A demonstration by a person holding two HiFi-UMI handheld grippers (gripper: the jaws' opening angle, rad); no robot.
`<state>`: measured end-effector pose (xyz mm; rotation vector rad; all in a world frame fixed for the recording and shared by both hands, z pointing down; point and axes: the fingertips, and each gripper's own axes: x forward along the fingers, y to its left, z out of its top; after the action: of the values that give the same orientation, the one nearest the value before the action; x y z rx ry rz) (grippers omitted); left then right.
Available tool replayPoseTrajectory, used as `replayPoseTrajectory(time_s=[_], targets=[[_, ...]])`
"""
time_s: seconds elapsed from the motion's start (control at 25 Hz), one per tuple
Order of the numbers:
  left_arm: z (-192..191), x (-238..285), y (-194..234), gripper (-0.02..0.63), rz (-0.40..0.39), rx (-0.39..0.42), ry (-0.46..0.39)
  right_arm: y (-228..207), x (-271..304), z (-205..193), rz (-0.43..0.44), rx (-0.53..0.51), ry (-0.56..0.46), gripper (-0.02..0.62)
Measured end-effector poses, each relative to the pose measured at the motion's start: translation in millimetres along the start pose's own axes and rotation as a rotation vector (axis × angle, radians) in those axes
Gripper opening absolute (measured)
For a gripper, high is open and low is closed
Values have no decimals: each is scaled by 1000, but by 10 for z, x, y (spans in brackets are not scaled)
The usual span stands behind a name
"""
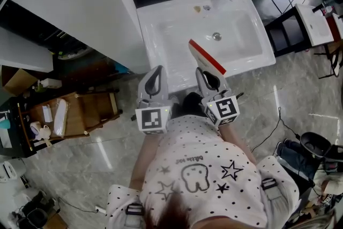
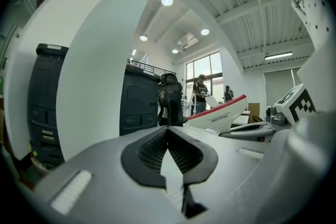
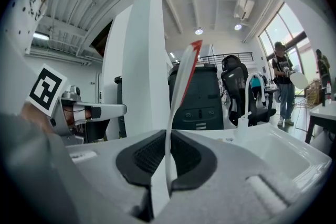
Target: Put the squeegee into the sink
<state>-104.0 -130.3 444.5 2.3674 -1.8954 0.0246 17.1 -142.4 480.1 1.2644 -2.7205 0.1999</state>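
White sink (image 1: 156, 45), grey tiled floor. Squeegee (image 1: 207, 57): clamped edge-on by right gripper (image 1: 208, 76) above near rim; thin hold, may pivot and fall outside. Left gripper (image 1: 155, 76): jaws together, empty.

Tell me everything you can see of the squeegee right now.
The squeegee is a flat white piece, plastic by its look, with a red strip along one long edge and small unreadable print on its side. The jaws of the right gripper are shut on its lower end; edge-on in the right gripper view it stands thin and slightly curved, red at the tip. It hangs in the air over the near rim of the white sink, slanting out toward the basin, touching nothing else visible.
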Motion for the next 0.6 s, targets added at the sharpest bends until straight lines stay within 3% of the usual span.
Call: replayPoseTrajectory(time_s=[0.6], targets=[[-4, 109, -17, -3, 35, -15, 0, -104, 94, 11, 42, 18, 8, 18]])
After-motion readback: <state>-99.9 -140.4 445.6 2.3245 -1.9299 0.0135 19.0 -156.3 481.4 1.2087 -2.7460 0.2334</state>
